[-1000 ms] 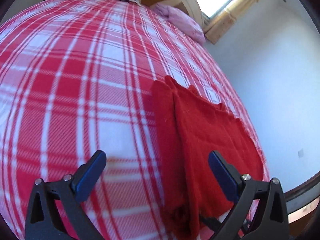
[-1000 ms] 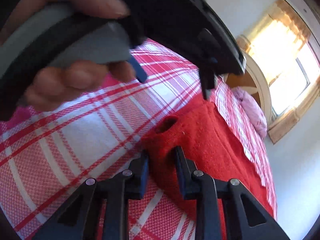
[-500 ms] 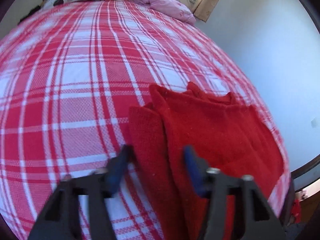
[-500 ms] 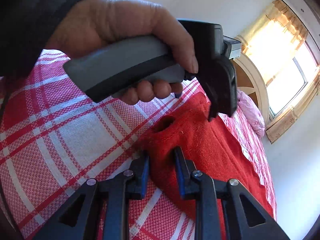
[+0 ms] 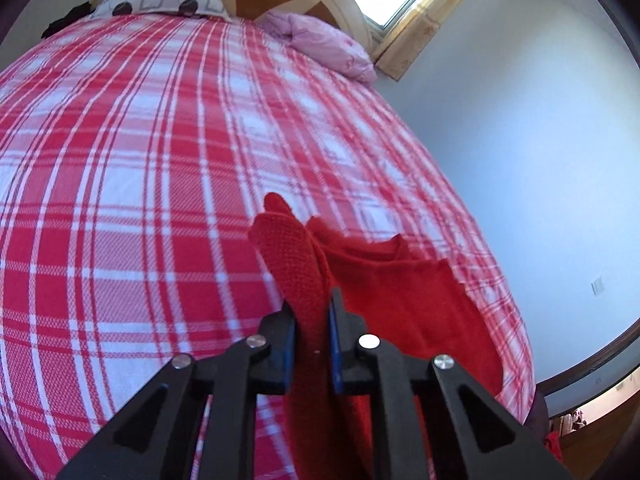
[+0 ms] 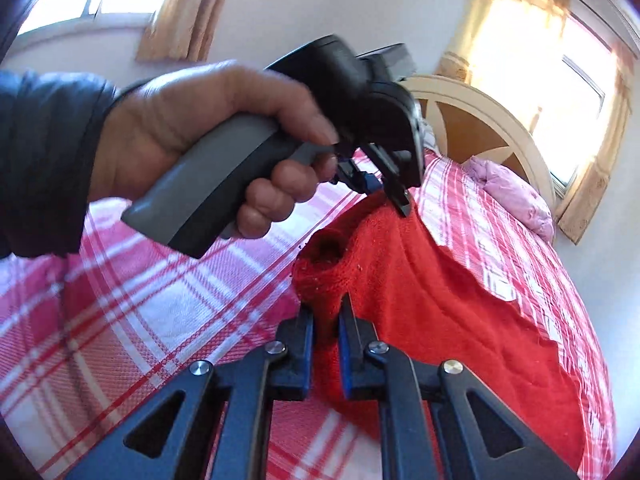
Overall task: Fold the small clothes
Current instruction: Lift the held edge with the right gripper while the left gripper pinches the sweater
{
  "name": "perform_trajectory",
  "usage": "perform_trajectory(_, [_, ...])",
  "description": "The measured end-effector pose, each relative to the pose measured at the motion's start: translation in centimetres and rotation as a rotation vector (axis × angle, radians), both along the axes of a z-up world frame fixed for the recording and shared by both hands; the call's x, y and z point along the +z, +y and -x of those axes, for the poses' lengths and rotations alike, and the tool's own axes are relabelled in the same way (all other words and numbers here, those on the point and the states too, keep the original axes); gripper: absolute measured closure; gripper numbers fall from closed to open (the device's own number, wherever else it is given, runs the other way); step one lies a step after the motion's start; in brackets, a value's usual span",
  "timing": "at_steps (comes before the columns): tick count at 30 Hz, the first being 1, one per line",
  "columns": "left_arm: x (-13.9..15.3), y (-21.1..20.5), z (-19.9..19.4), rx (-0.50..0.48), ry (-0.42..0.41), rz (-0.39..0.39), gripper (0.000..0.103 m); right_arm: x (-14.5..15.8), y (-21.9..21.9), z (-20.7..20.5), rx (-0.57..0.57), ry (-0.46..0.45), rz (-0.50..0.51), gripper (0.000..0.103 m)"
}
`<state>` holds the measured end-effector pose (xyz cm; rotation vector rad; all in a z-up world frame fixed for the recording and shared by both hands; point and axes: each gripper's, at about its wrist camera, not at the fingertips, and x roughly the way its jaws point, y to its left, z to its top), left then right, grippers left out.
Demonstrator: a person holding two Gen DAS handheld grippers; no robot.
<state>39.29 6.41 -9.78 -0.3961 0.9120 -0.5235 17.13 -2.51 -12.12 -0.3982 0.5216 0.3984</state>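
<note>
- Your left gripper (image 5: 312,316) has just been closing and now pinches a bunched fold of the red knit garment (image 5: 420,304), lifting it off the plaid bedspread (image 5: 120,184).
- Your right gripper (image 6: 326,320) clamps the garment's near edge beside a sleeve opening (image 6: 328,246).
- Only the right wrist view shows your left hand (image 6: 192,140) on its grey handle.
- Both views show the pink pillow (image 5: 328,44) and headboard (image 6: 476,120) beyond.

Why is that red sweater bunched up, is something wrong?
Nothing stands out. The red sweater is bunched only where the left gripper and right gripper pinch it, jaws just closed on the knit. The plaid bedspread lies smooth.
</note>
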Motion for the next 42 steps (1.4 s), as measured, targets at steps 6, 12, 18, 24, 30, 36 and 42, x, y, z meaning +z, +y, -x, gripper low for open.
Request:
perform_trajectory(6, [2.9,-3.5,-0.1,-0.027,-0.048,0.036,0.089,2.9,-4.7,0.4,-0.055,-0.011,-0.112,0.094])
perform_trajectory(12, [5.0,-8.4,-0.2,-0.084,-0.066,0.058,0.089,4.2,-9.3,1.2,-0.129,-0.025,-0.185,0.094])
perform_trajectory(18, [5.7,-16.4,-0.5,-0.195,-0.088,0.026,0.089,4.1,-15.7,1.7,-0.236,0.017,-0.257,0.095])
perform_trajectory(24, [2.1,-24.3,-1.4,-0.273,-0.023,-0.029,0.089,2.1,-22.4,1.2,-0.346,0.129,-0.337,0.095])
perform_trajectory(30, [-1.2,-29.4,-1.1,-0.312,0.022,-0.101,0.088,-2.0,-28.2,1.0,-0.441,0.264,-0.484,0.095])
perform_trajectory(36, [1.4,-30.3,1.3,-0.369,-0.069,-0.131,0.06,-3.8,-30.8,1.5,-0.42,0.345,-0.634,0.094])
perform_trajectory(42, [4.3,-26.0,4.7,-0.267,-0.271,-0.249,0.013,-3.4,-31.5,2.3,-0.448,0.294,-0.568,0.064])
